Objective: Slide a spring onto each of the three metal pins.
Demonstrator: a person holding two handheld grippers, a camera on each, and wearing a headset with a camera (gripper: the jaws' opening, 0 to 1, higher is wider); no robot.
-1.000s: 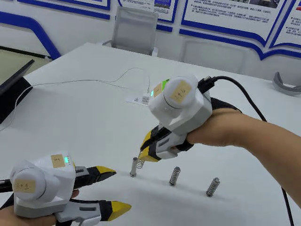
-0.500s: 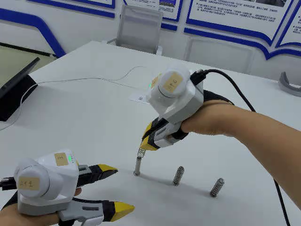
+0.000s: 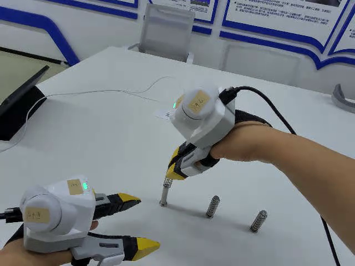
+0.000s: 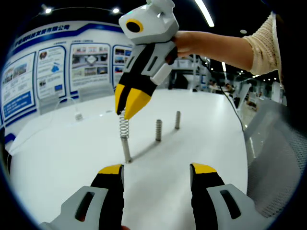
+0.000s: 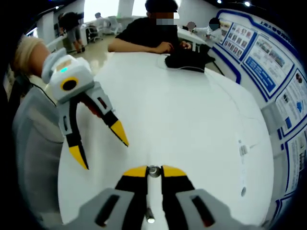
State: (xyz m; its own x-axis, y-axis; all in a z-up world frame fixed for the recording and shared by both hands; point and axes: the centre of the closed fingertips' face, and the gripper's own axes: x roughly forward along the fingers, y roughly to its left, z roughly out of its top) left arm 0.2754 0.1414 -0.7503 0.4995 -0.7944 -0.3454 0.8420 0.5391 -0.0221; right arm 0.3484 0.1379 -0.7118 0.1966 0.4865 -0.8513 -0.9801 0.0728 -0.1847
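Two right gripper (image 3: 172, 176) fingers (image 5: 136, 171) tight on a spring (image 4: 124, 127), seemingly atop a pin (image 3: 164, 195); left gripper (image 4: 157, 168) fingers (image 4: 111, 169) apart.

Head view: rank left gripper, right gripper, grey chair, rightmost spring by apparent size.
1. Left gripper and right gripper: they look alike; the left is nearer the camera and cut by the frame edge, so not ranked apart.
2. Grey chair, though it stands farthest off.
3. Rightmost spring.
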